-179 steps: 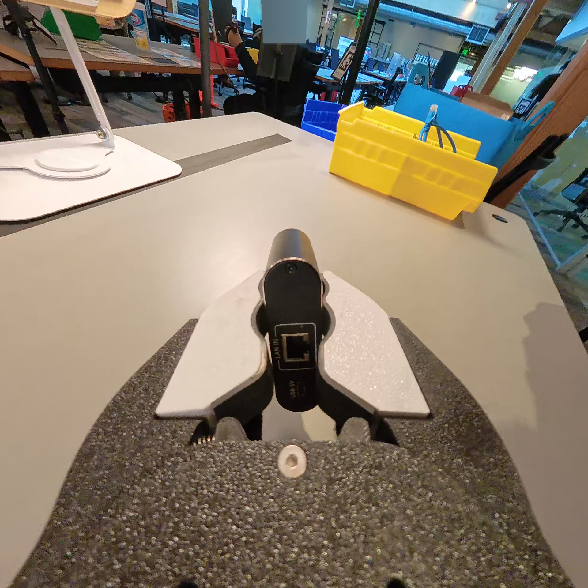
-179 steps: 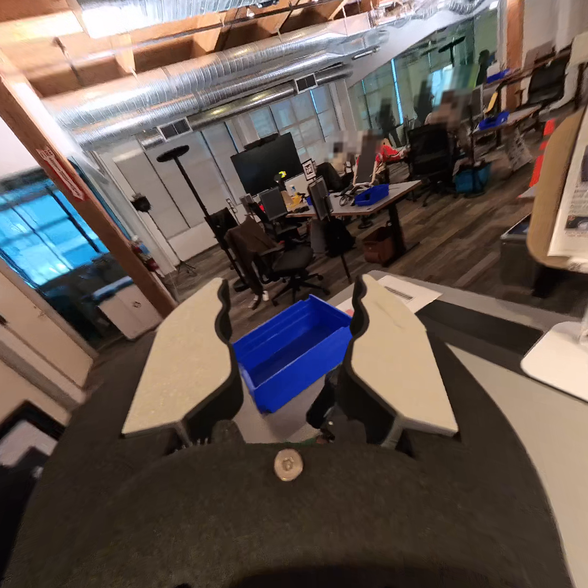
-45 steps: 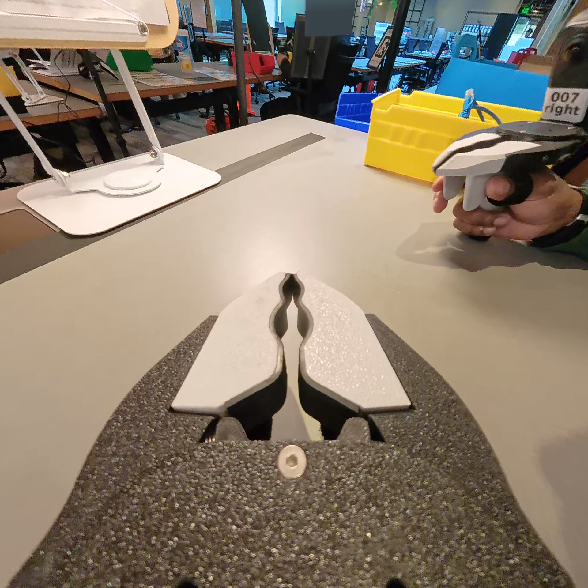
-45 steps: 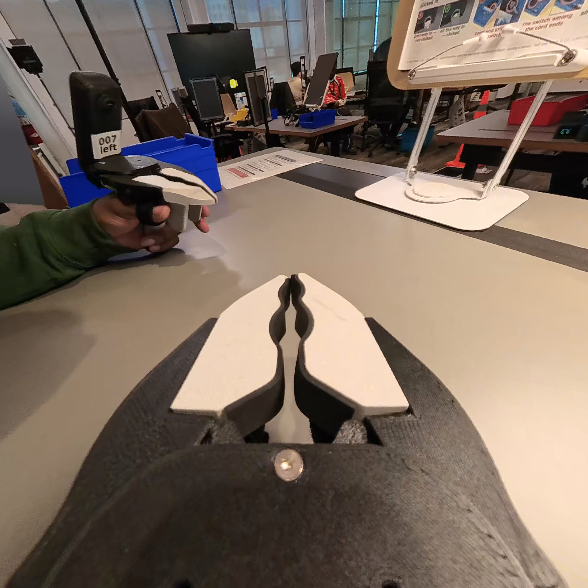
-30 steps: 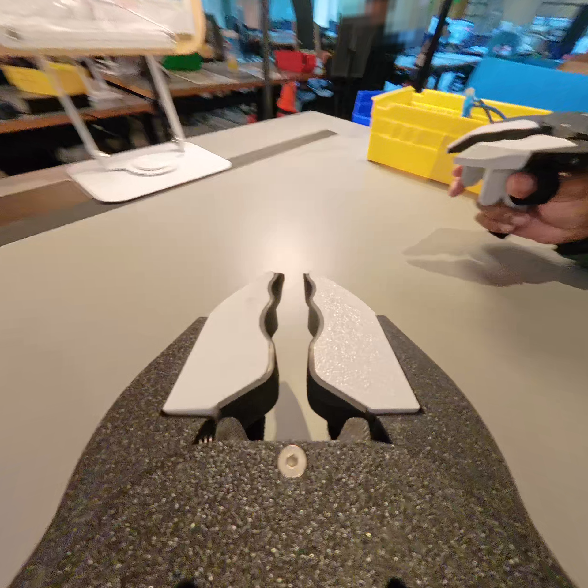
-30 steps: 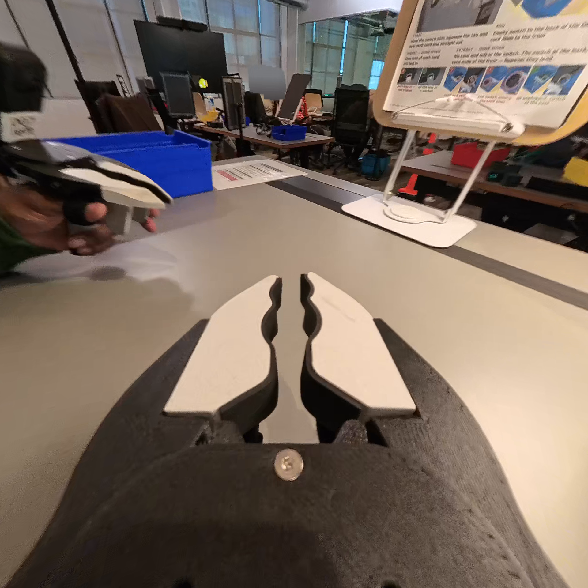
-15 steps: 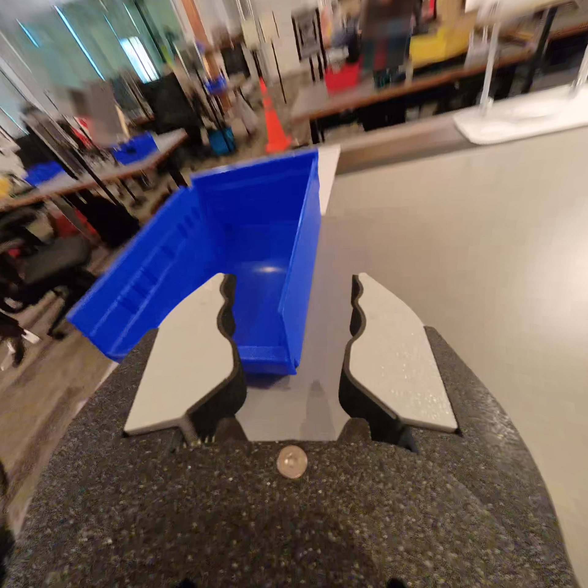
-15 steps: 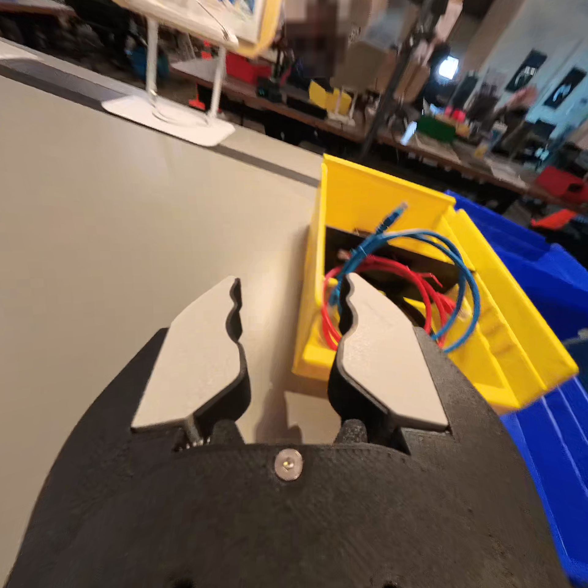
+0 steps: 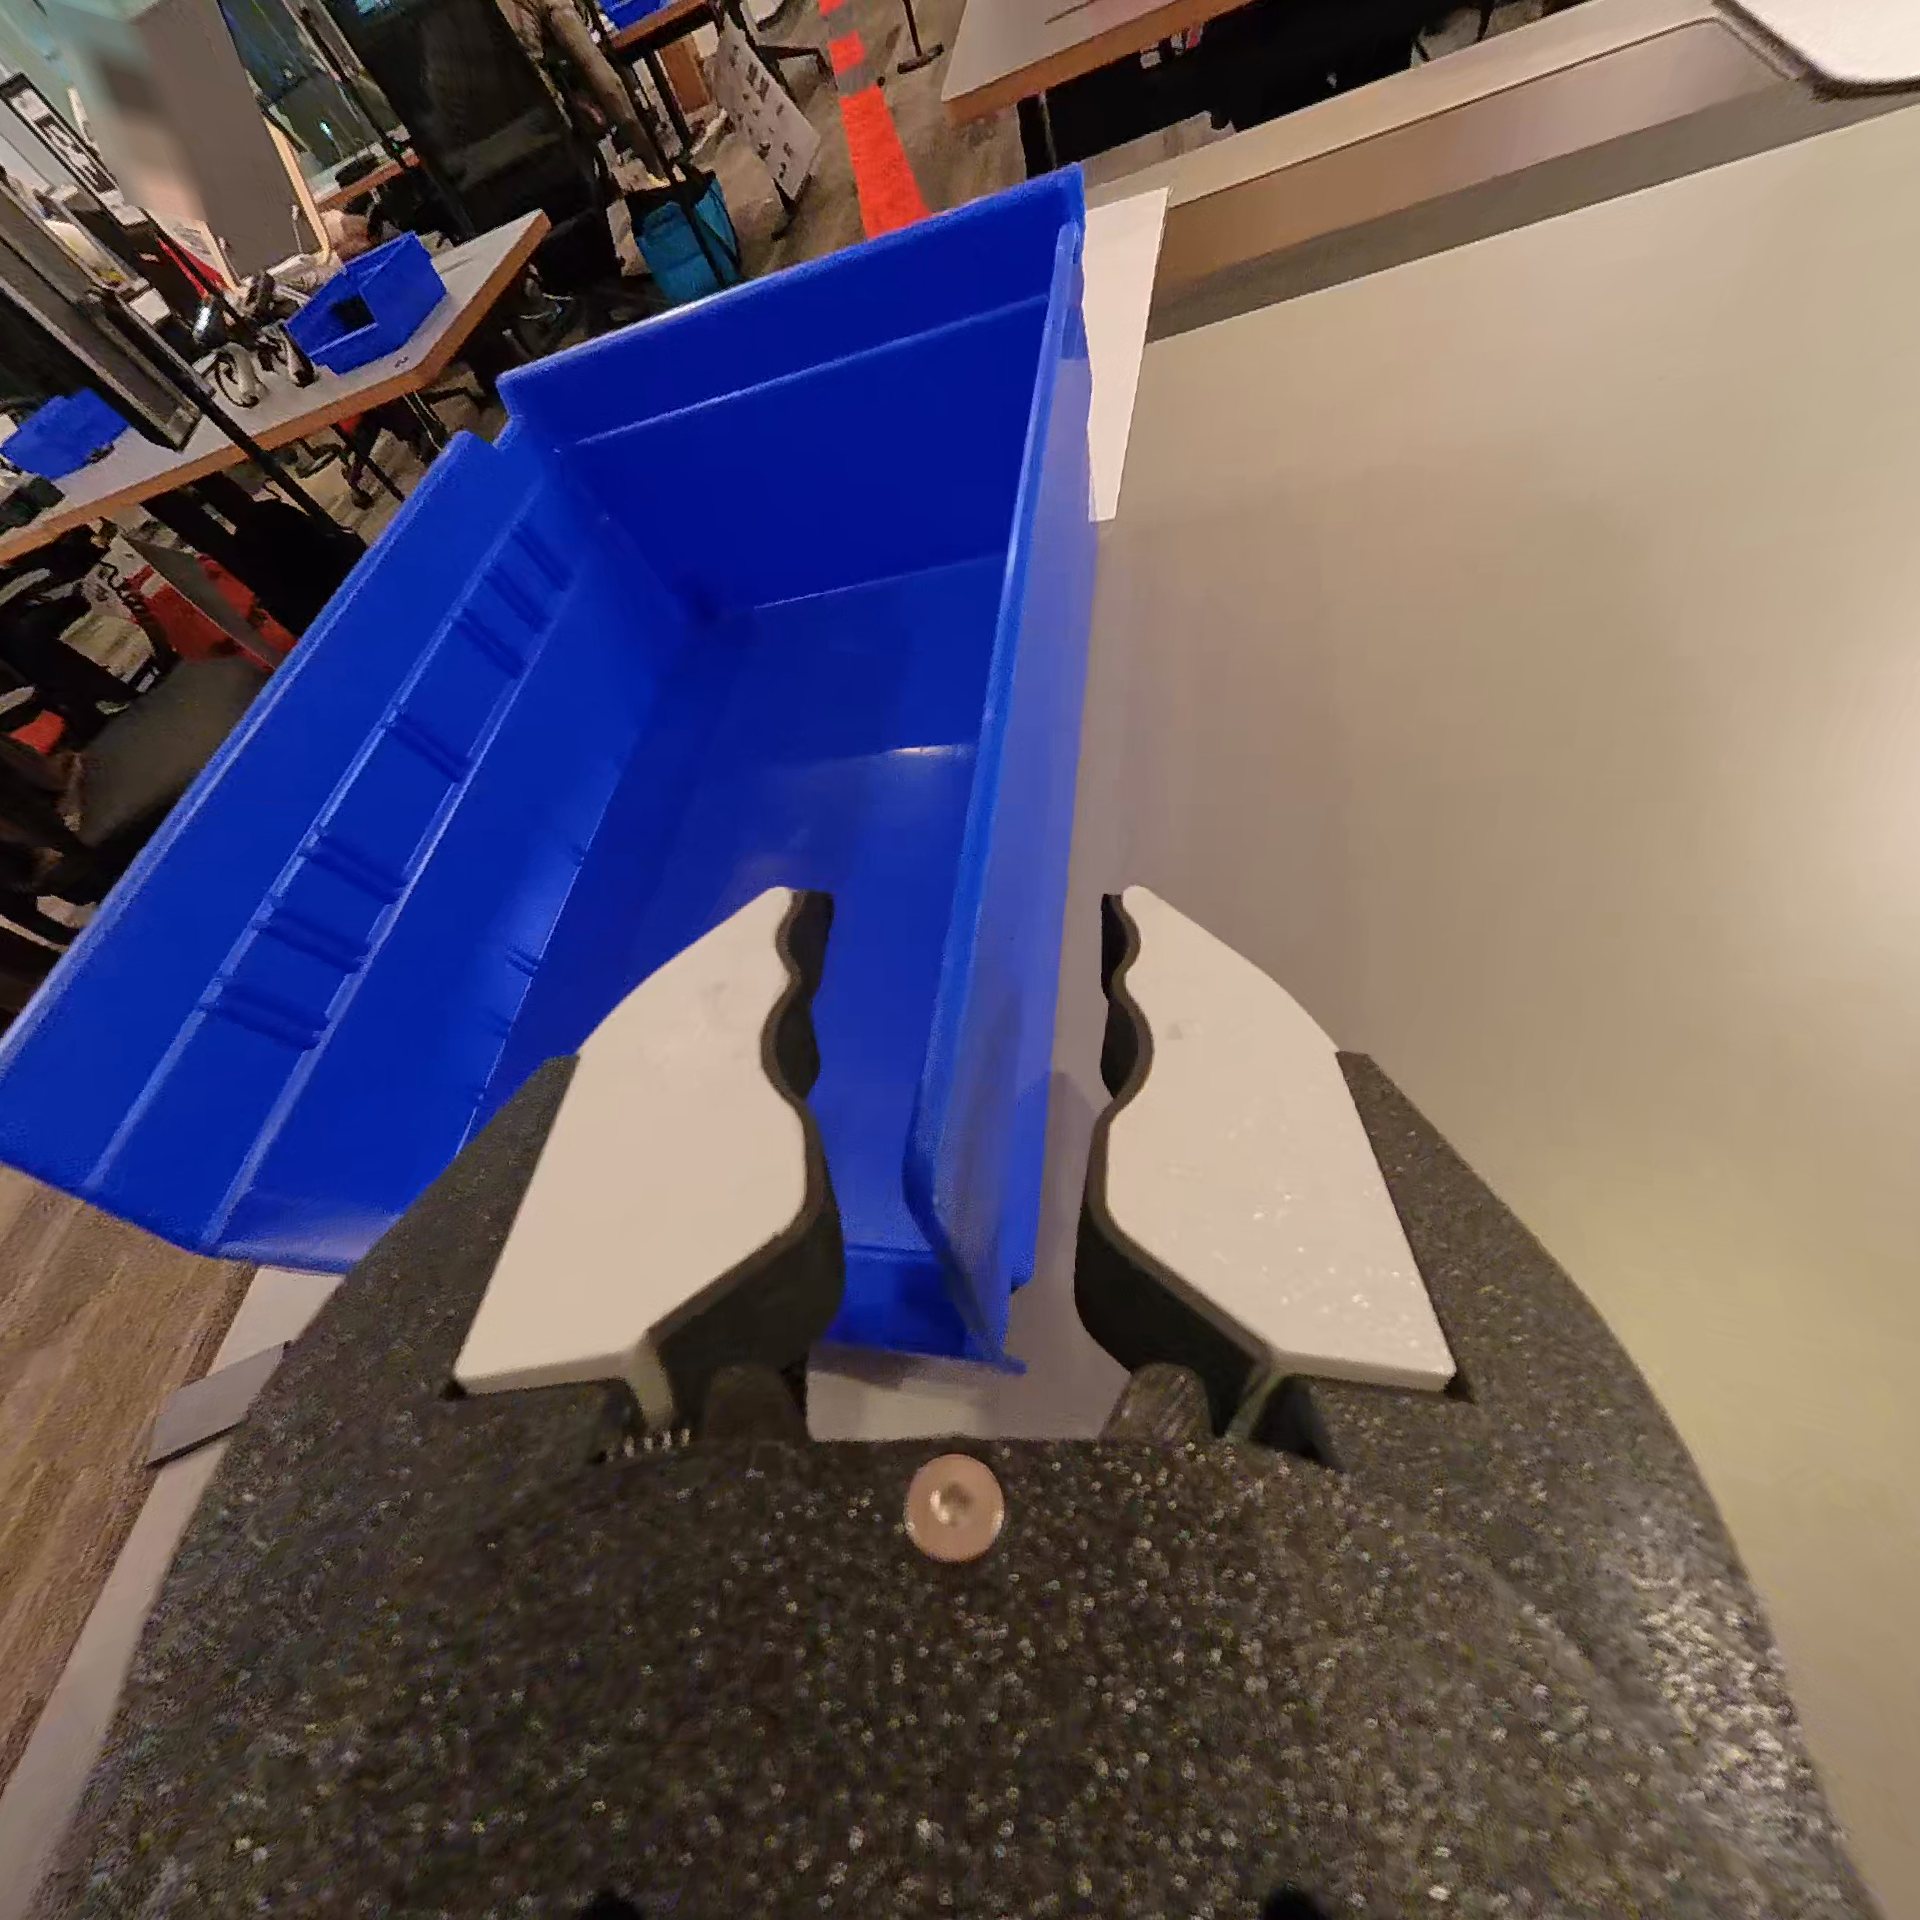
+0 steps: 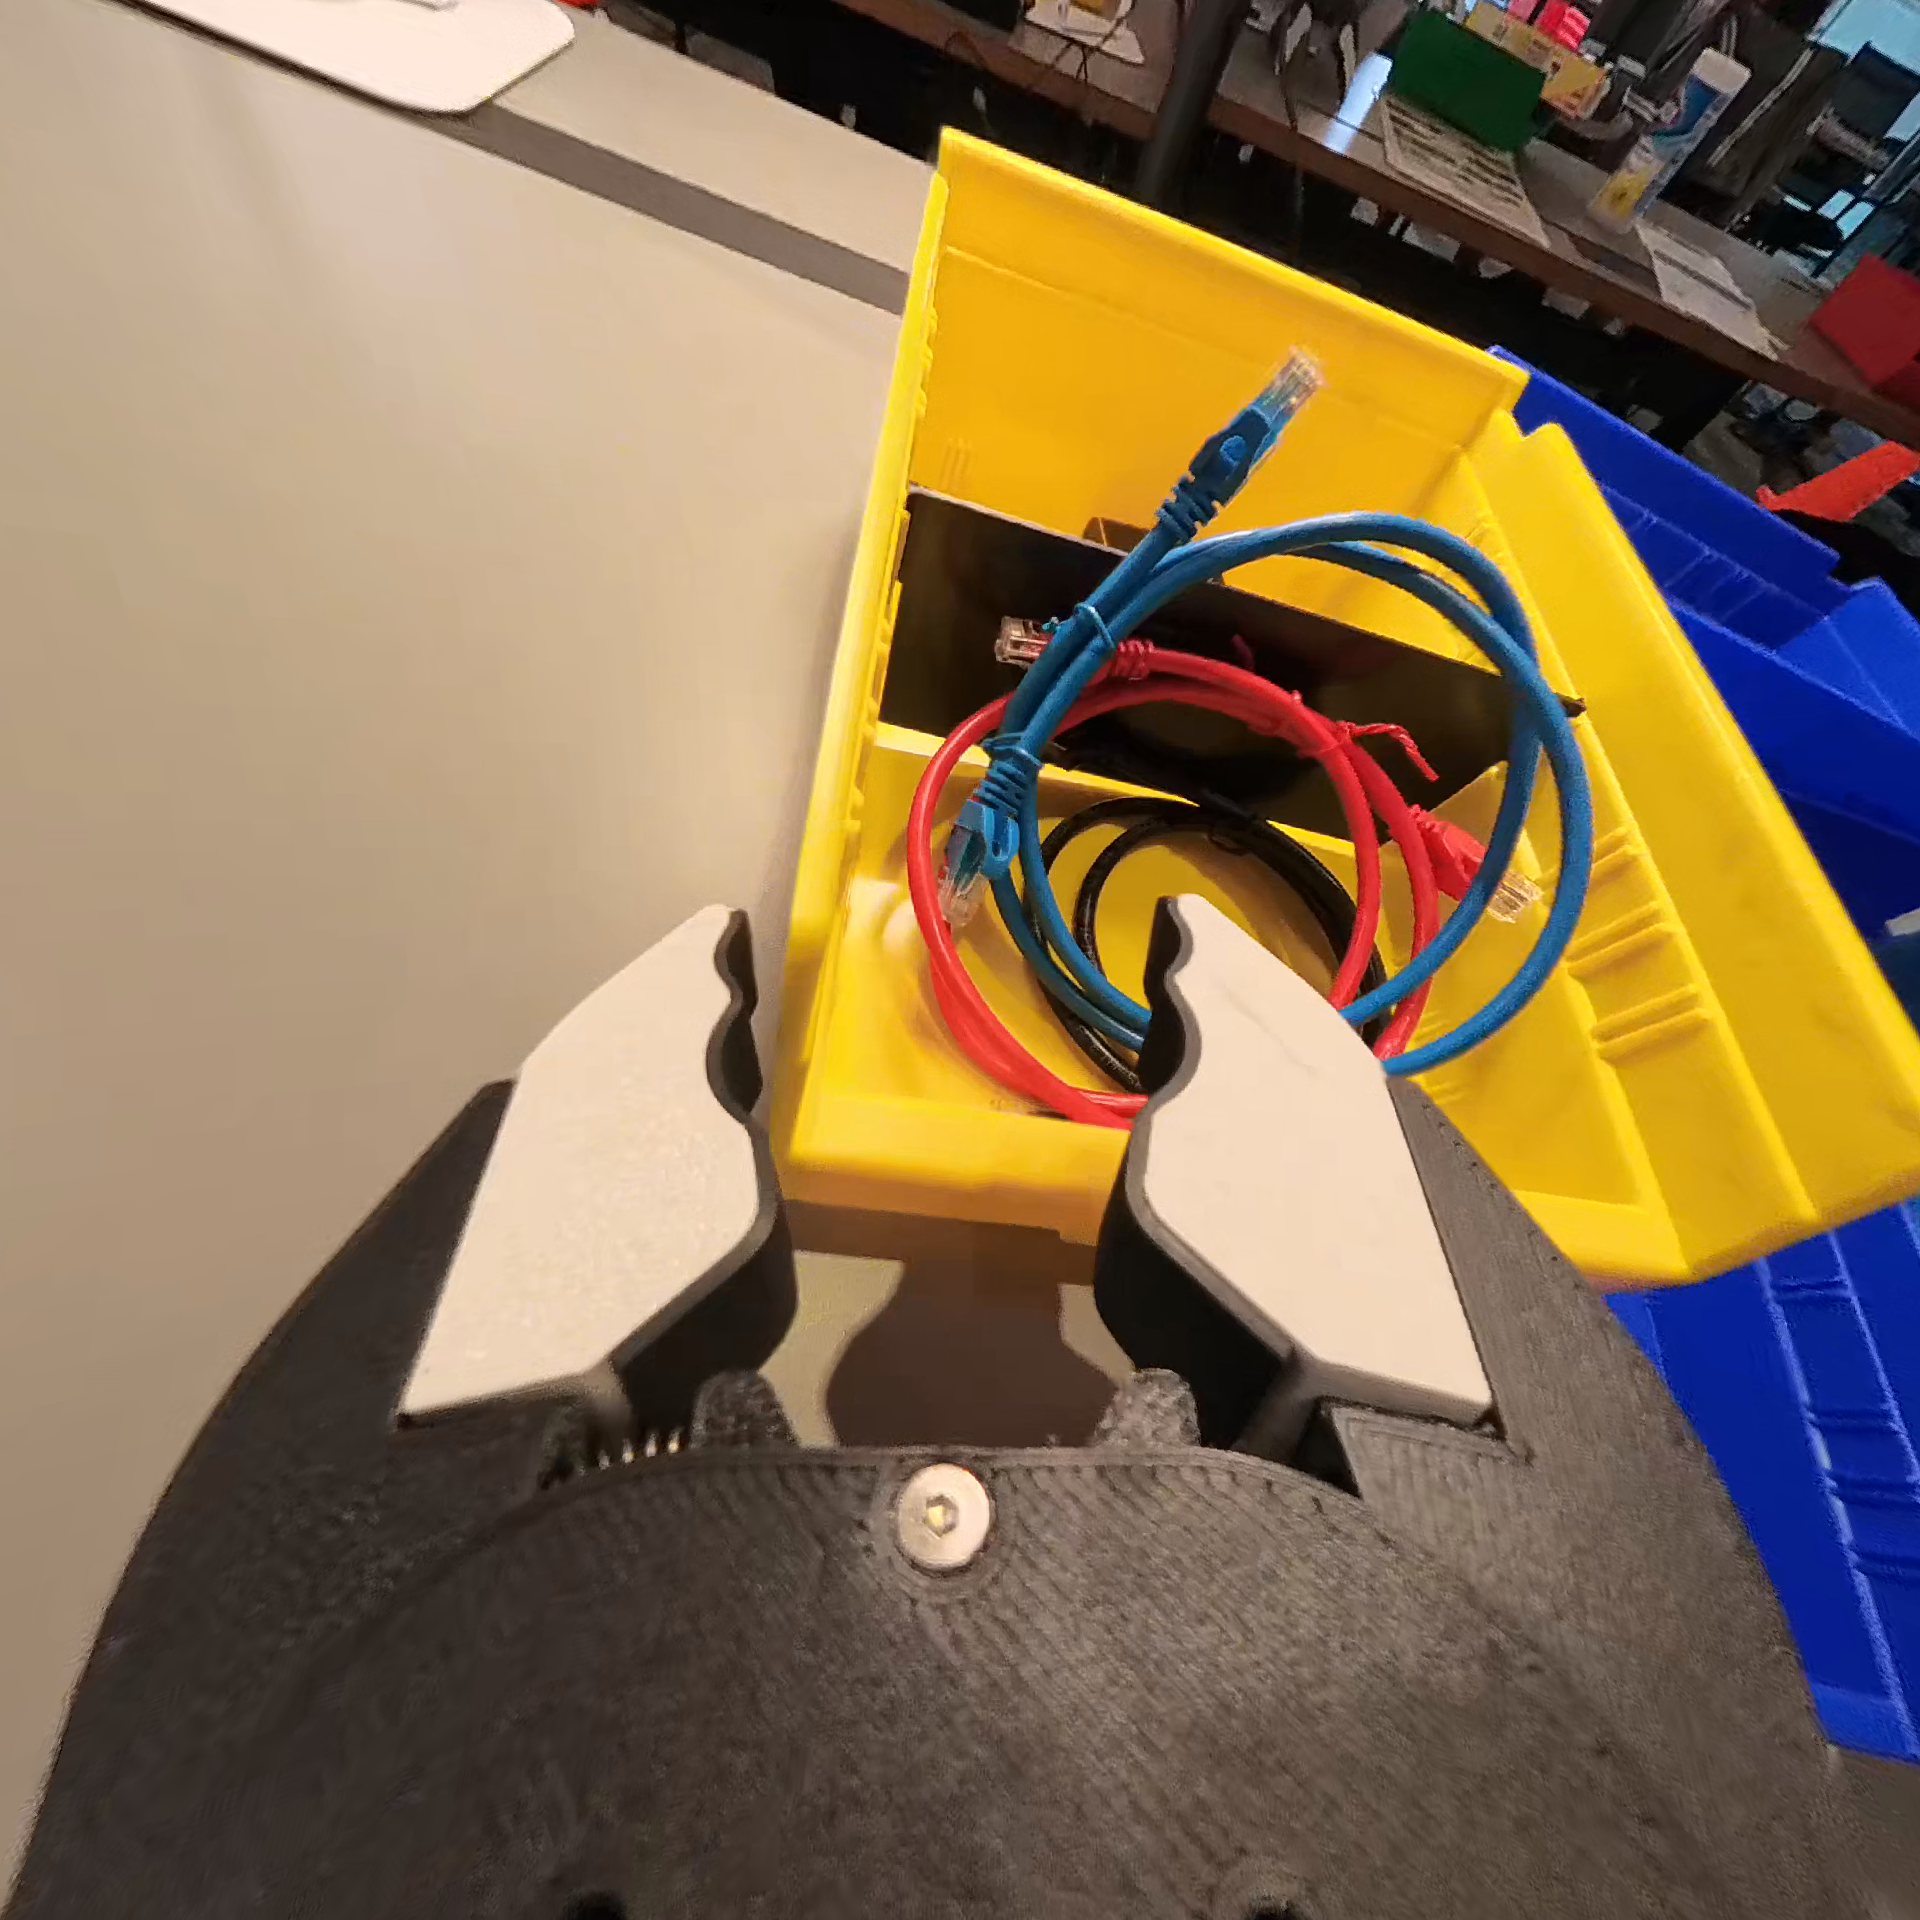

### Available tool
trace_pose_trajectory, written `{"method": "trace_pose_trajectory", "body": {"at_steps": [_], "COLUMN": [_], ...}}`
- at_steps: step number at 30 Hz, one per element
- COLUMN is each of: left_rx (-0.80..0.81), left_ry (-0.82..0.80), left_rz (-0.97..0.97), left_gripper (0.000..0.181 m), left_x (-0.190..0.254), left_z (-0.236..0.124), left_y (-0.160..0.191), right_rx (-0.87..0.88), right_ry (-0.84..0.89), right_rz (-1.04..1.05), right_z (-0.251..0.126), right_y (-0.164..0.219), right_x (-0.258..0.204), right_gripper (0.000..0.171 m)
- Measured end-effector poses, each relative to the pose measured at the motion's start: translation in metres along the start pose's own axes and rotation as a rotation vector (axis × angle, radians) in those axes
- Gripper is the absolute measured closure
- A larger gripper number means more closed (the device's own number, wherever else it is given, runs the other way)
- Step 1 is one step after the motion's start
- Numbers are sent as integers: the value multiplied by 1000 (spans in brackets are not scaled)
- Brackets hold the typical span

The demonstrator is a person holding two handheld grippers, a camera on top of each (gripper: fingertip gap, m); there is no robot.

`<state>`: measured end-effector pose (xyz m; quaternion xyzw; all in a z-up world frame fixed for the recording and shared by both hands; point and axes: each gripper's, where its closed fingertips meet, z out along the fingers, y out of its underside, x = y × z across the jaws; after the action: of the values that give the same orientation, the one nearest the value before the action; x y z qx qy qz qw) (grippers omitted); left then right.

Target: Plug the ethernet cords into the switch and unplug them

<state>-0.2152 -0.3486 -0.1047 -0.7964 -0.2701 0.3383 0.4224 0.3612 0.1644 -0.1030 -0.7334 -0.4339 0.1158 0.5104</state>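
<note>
Jaws on both grippers are now standing wide open and holding nothing, where 1.5 s ago each pair was shut over bare desk and facing the other gripper. Each unit has since swung outward toward a bin. The right gripper is hovering at the near end of the yellow bin, its left finger outside the bin's left wall and its right finger over the coiled cords. Inside are lying a blue cord, a red cord and a black cord, loosely looped together; one blue plug is sticking up above the coil. A black divider is crossing the bin behind them. No switch can be identified in either view. The left gripper is straddling the right wall of an empty blue bin on the desk. Judged from this, the task is only beginning: nothing is plugged, and the right gripper appears to be lining up a first pick of a cord.
</note>
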Motion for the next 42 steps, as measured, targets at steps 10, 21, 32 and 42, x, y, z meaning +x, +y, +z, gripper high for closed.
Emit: {"method": "trace_pose_trajectory", "body": {"at_steps": [10,21,32,42], "left_rx": [85,406,694,699], "left_ry": [59,178,911,1517], "left_rz": [-6,47,330,660], "left_gripper": [173,175,174,173], "left_x": [6,25,169,246], "left_z": [5,-55,-165,-243], "left_y": [-5,-51,-61,7], "right_rx": [-26,66,173,291], "right_ry": [78,14,-361,-878], "right_rz": [-136,-160,-264,-504], "right_z": [21,18,26,39], "right_y": [-1,-11,-56,-81], "right_x": [-12,-23,-116,-217], "right_gripper": [156,163,164,164]}}
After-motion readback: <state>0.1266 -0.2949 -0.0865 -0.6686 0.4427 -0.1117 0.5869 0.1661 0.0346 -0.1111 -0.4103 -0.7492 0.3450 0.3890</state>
